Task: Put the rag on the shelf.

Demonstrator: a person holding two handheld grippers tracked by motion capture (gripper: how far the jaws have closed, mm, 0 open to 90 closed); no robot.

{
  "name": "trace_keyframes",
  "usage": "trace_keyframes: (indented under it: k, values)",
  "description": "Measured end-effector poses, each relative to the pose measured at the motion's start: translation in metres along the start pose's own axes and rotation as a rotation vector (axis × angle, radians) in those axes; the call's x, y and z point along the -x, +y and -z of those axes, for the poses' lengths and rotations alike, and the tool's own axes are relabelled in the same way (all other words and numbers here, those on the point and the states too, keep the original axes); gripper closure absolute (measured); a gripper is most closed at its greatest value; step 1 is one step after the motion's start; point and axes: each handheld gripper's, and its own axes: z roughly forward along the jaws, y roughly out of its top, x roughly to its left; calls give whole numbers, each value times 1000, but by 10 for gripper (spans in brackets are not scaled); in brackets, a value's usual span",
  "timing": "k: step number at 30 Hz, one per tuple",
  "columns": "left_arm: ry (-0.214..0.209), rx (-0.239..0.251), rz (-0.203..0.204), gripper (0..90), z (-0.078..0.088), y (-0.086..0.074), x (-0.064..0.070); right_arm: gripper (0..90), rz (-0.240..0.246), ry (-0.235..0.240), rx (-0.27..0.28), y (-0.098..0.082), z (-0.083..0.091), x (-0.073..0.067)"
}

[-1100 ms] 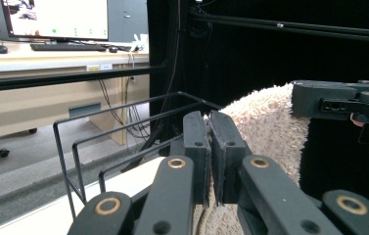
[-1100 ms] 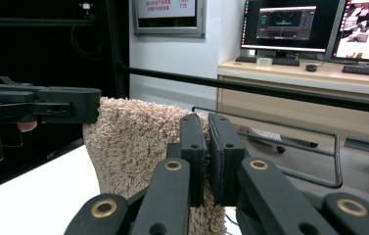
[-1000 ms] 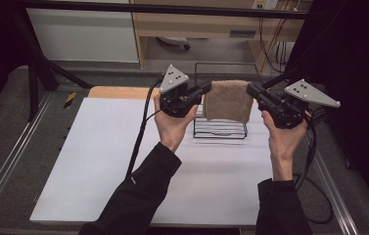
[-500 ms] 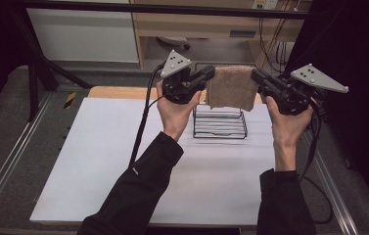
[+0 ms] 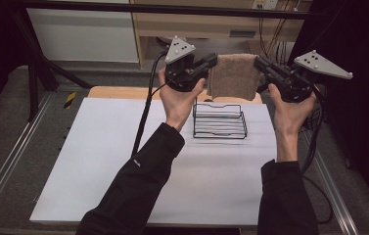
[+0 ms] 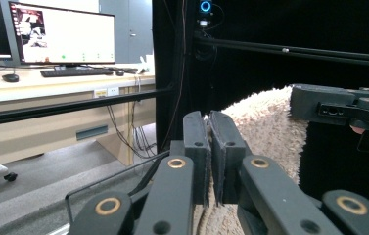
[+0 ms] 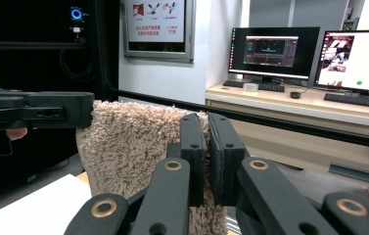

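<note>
While clamped between both tongs [image 5: 211, 62] [image 5: 259, 63], towel [image 5: 233, 76] hangs.

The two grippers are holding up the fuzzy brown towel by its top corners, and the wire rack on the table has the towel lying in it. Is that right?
Not quite. The towel isn't lying in the wire rack; it hangs in the air above it, as the high view shows. The left gripper and right gripper do pinch its top corners.
</note>
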Motion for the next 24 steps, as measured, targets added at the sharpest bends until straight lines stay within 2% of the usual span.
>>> trace_keyframes:
  k: [12,24]
  values:
    - [25,-1,-11,864,-13,14,-8,860,3,-3,6,9,-16,11]
    - [51,-15,-4,864,-31,14,-23,860,-3,1,-7,6,-40,25]
